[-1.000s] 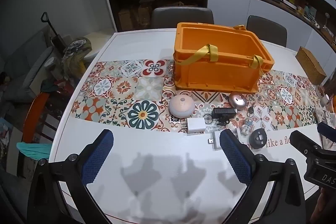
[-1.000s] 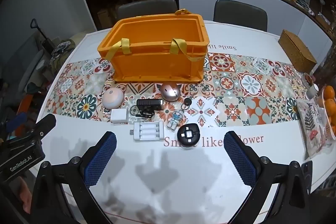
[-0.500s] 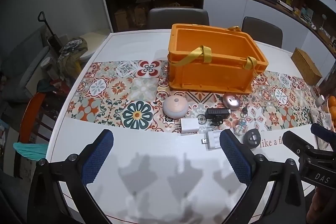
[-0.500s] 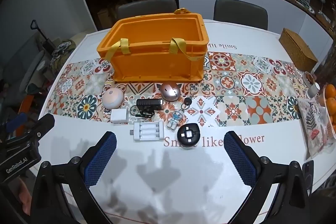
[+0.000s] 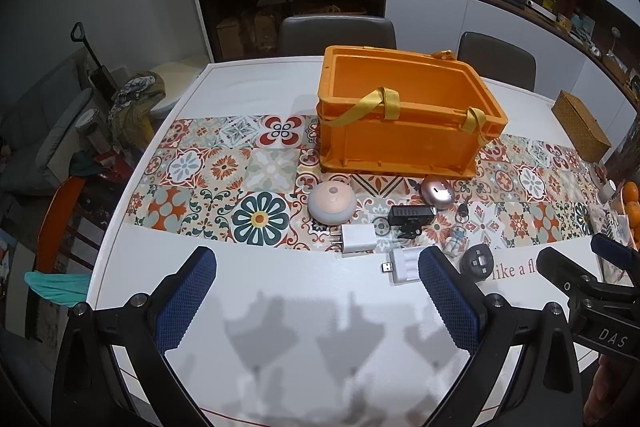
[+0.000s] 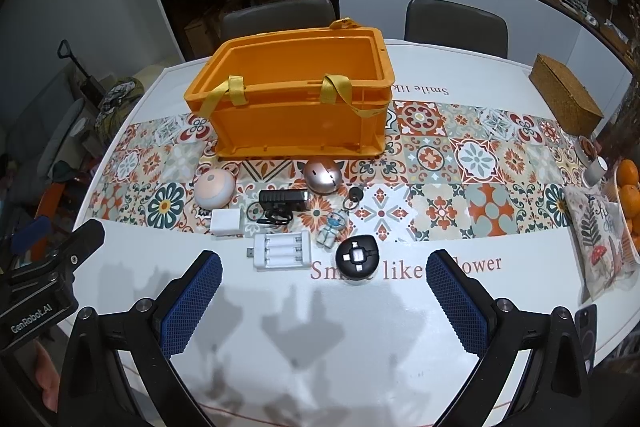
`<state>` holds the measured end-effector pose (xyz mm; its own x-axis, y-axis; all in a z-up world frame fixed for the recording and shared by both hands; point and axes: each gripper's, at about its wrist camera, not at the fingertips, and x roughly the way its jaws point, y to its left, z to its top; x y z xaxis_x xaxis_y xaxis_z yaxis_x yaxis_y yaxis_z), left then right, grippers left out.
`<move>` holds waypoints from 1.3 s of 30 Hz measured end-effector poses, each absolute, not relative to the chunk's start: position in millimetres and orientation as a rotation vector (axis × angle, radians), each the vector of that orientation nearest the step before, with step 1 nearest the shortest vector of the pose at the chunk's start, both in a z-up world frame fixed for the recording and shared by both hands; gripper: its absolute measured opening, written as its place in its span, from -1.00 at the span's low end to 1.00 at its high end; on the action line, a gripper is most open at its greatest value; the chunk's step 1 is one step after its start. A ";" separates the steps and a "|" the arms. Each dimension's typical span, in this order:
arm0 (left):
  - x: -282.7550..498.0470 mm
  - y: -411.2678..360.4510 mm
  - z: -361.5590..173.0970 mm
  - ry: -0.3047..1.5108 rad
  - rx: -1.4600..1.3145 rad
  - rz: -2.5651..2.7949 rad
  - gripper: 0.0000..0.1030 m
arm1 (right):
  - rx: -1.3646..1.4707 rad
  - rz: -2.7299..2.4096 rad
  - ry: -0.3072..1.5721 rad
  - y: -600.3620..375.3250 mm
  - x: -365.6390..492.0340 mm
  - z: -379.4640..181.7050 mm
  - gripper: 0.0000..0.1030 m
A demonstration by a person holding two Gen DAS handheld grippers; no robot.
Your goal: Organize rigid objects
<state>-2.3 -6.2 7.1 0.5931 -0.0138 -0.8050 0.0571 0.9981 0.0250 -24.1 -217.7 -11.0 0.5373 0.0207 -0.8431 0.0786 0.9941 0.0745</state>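
A: Right gripper (image 6: pixel 320 301) — blue pads (image 6: pixel 191 301) spread wide, nothing between them, hovering over bare white table (image 6: pixel 360 347) at the bottom of the frame. Left gripper (image 5: pixel 316 301) the same: splayed, empty.

B: Nearest things?

A: Just above the right claw, centre frame: white battery charger (image 6: pixel 282 249) with three cells, its USB plug pointing left. Beside it to the right, a black round adapter (image 6: pixel 357 256). Small figure keychain (image 6: pixel 332 223) between and slightly above them.

B: Further out?

A: White plug cube (image 6: pixel 226 221), black box with a looped cord (image 6: pixel 283 199), pink dome (image 6: pixel 214 189), copper dome (image 6: pixel 322 176) — all on the tiled runner. Above them, upper centre, the orange crate (image 6: pixel 296 107); it looks empty, yellow straps hanging over its near wall.

B: Handling?

A: All hard-shelled, probably light. I'd pinch the charger across its short sides; loose cells might drop if tipped. The domes look smooth and curved — likely to squirt from the pads, so grip low at the widest girth. The keychain will dangle.
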 end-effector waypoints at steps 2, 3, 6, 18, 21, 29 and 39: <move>-2.7 -6.5 7.5 0.936 0.049 -0.042 1.00 | 0.109 -0.033 1.003 -217.8 -24.4 -11.0 0.99; -2.9 -6.7 7.7 0.937 0.050 -0.043 1.00 | 0.108 -0.034 1.003 -217.1 -24.2 -10.9 0.99; -3.7 -6.7 7.4 0.939 0.050 -0.044 1.00 | 0.109 -0.035 1.003 -217.4 -24.8 -11.1 0.99; -5.4 -8.0 4.7 0.943 0.051 -0.044 1.00 | 0.108 -0.033 1.003 -216.2 -23.2 -10.6 0.99; -7.5 -9.6 2.9 0.946 0.050 -0.046 1.00 | 0.109 -0.033 1.003 -214.0 -22.2 -11.0 0.99; -7.3 -9.4 0.2 0.947 0.052 -0.048 1.00 | 0.108 -0.033 1.003 -217.1 -23.4 -10.8 0.99; -7.8 -9.8 -0.1 0.949 0.050 -0.047 1.00 | 0.108 -0.032 1.002 -216.6 -24.3 -10.9 0.99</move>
<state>-7.8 -9.8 -0.1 0.5817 -0.0186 -0.8132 0.0625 0.9978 0.0219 -24.3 -216.6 -10.9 0.5385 0.0229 -0.8423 0.0767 0.9941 0.0761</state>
